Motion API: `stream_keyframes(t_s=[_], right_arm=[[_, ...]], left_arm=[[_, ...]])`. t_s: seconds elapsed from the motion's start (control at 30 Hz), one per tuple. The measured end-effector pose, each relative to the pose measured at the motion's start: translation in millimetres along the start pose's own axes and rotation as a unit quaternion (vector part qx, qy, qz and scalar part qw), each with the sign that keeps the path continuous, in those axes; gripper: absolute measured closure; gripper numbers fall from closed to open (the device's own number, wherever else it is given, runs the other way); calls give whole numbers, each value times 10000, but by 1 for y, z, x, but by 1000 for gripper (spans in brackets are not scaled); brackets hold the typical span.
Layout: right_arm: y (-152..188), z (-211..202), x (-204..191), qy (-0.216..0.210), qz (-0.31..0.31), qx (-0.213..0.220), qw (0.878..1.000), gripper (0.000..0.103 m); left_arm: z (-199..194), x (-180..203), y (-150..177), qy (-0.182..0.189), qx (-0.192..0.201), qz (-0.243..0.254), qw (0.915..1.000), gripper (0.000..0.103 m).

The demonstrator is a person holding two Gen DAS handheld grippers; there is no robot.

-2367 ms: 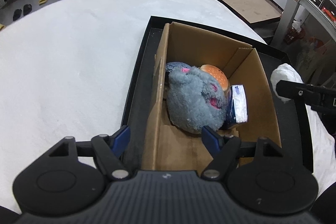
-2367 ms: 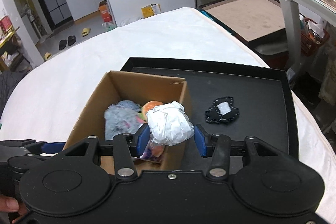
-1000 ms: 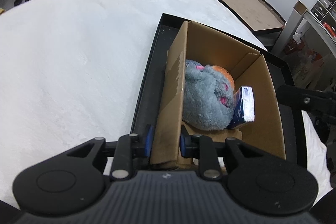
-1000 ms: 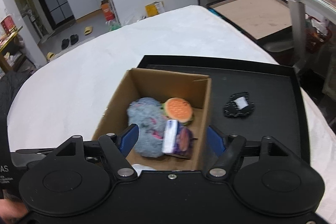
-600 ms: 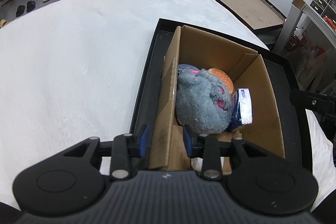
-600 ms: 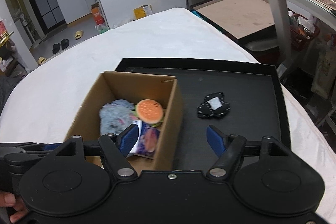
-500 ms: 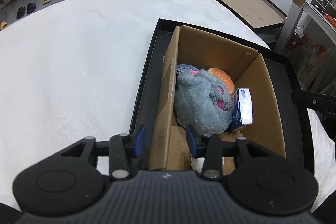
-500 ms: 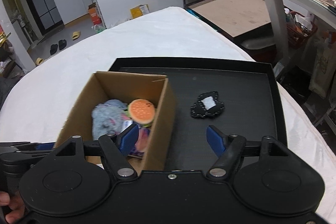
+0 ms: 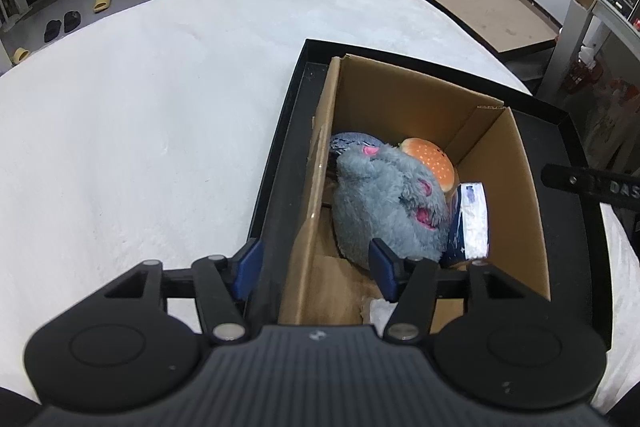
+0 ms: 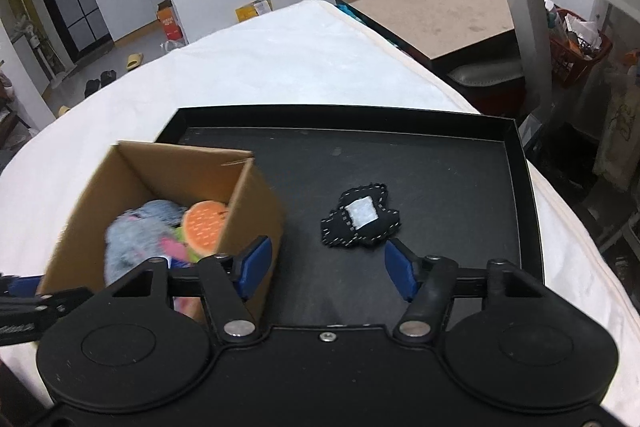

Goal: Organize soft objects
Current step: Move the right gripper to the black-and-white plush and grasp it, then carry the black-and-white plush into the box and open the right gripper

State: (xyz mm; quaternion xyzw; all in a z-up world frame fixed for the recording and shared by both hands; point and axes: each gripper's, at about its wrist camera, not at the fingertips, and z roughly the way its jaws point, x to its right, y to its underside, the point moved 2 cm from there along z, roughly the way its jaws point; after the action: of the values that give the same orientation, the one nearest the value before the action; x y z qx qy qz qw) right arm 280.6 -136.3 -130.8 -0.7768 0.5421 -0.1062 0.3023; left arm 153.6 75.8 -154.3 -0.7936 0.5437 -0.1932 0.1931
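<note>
A cardboard box [image 9: 516, 195] stands at the left end of a black tray [image 9: 280, 167]. Inside lie a grey plush [image 9: 384, 203], a burger plush [image 9: 432, 163], a tissue pack [image 9: 472, 219] and a white bundle [image 9: 376, 307]. My left gripper [image 9: 316, 269] straddles the box's near left wall; its jaws are opening and the pads stand off the cardboard. My right gripper [image 10: 328, 267] hovers over the tray floor [image 10: 440, 187] with its jaws closing and nothing between them. A black stitched patch [image 10: 360, 221] with a white square lies just beyond its tips, right of the box [image 10: 248, 203].
The tray rests on a white fluffy cover [image 9: 140, 127] that spreads wide to the left. Beyond the right edge stand a brown-topped board [image 10: 436, 11] and a metal table leg [image 10: 528, 27]. The right gripper's bar [image 9: 592, 183] shows at the left wrist view's right edge.
The left jaws let go of the box wall and spread apart. The right gripper, which earlier dropped the white bundle into the box, moved right and down toward the black patch, its jaws narrowing.
</note>
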Motion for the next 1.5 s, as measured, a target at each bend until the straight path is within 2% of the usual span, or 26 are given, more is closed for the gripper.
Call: stream_keyframes(t_s=[0.23, 0.43, 0.7, 0.83, 0.9, 0.97, 1.17, 1.5], right_arm=[[-7, 38, 14, 233, -40, -35, 9997, 43], [-3, 63, 26, 141, 201, -135, 9996, 43], [0, 76, 35, -42, 311, -12, 9995, 42], [3, 80, 32, -17, 132, 71, 9999, 42], [4, 81, 30, -36, 2, 164, 9999, 44], [4, 81, 27, -44, -120, 207, 9997, 56], [4, 75, 26, 17, -213, 241, 9995, 72], [8, 60, 17, 68, -249, 182, 9995, 74]], left_arm=[[8, 8, -7, -197, 4, -1, 9998, 45], [18, 12, -13, -433, 0, -64, 9990, 44], [30, 16, -17, -808, -25, -156, 9966, 42], [33, 20, -21, -927, -19, -103, 9956, 41], [34, 21, -21, -966, -38, -65, 9953, 40], [33, 21, -21, -974, -52, -36, 9952, 40], [33, 20, -19, -943, -116, -13, 9955, 39], [24, 11, -9, -735, -219, 2, 9971, 39]])
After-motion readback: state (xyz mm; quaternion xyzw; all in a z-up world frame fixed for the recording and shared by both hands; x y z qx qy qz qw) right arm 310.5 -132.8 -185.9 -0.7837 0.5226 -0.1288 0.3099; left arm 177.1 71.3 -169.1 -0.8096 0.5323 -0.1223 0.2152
